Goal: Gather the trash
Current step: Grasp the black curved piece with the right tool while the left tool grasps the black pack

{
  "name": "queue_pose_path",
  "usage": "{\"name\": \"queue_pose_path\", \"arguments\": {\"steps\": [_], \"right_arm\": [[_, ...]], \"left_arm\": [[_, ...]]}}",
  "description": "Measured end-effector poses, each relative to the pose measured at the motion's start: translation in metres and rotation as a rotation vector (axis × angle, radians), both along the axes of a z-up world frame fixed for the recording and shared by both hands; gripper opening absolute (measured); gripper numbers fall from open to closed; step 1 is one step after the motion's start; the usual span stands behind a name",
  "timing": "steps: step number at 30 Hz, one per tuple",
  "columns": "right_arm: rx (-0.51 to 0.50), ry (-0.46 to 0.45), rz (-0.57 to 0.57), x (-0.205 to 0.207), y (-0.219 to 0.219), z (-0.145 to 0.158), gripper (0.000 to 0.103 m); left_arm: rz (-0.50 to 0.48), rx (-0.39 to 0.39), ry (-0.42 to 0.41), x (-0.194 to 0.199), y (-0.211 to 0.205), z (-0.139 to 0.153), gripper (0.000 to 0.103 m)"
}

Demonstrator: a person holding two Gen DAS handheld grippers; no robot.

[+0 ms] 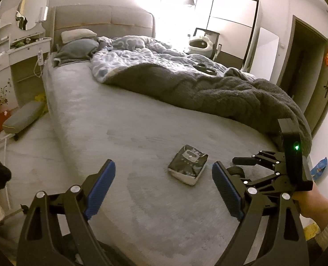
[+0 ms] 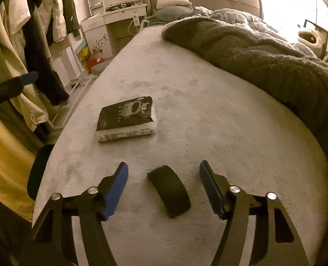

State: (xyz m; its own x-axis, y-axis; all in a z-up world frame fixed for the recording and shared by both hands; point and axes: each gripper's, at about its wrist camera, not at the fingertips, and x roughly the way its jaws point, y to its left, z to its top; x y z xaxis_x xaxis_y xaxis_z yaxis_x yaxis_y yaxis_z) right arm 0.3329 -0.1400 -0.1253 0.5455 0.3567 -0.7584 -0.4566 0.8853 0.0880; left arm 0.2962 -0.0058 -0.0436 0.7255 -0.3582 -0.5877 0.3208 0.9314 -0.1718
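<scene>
The small black curved band of matte, fabric-like material [image 2: 168, 191] lies flat on the pale grey, short-napped bedsheet [image 2: 219, 122], between the two blue ribbed pads of the right gripper [image 2: 164, 188]; the pads stand apart on either side of it and neither touches it, so the right gripper is open with the band in the gap; the band is bent like a short arch, its edges smooth; up and to the left of it, well clear of the pads, rests the black-and-white soft plastic pack of tissues [image 2: 127, 119], a flat cushion-like block with crinkled glossy film, a printed white side and one crumpled corner; in the left wrist view the same pack [image 1: 187, 168] lies on the sheet ahead of the left gripper [image 1: 164, 190], nearer its right pad than its left, apart from both; the left gripper's jaws are spread wide with nothing between them but bare sheet; the right gripper's black linkage shows at the right edge of that view, held by a hand [image 1: 312, 201] in a cream knitted cuff; a dark grey fleecy blanket [image 1: 219, 90] with a blue-and-white patterned quilted face is bunched across the far half of the bed; a padded beige upholstered headboard [image 1: 104, 20] stands behind two pillows
</scene>
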Motion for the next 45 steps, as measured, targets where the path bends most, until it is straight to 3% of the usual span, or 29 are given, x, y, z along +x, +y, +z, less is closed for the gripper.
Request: {"name": "queue_pose_path", "arguments": {"steps": [4,7,9,13,15,33,45], "right_arm": [[0.027,0.020,0.002,0.002,-0.007,-0.005,0.059],[0.031,0.023,0.010,0.003,-0.008,-0.006,0.047],[0.034,0.023,0.017,0.002,-0.008,-0.005,0.033],[0.032,0.013,0.036,-0.002,-0.008,-0.002,0.030],[0.033,0.009,0.039,-0.004,-0.009,0.000,0.023],[0.052,0.008,0.014,-0.010,-0.029,0.006,0.020],[0.070,-0.024,-0.006,-0.015,-0.040,0.021,0.020]], "left_arm": [[-0.021,-0.001,0.013,0.008,-0.008,-0.008,0.091],[-0.027,-0.001,0.024,0.016,-0.013,-0.015,0.092],[-0.025,-0.005,0.037,0.020,-0.014,-0.021,0.092],[-0.023,-0.005,0.059,0.030,-0.018,-0.034,0.092],[-0.023,-0.003,0.061,0.034,-0.019,-0.037,0.092],[-0.056,0.030,0.095,0.066,-0.057,-0.075,0.092],[-0.034,0.018,0.086,0.082,-0.064,-0.079,0.090]]}}
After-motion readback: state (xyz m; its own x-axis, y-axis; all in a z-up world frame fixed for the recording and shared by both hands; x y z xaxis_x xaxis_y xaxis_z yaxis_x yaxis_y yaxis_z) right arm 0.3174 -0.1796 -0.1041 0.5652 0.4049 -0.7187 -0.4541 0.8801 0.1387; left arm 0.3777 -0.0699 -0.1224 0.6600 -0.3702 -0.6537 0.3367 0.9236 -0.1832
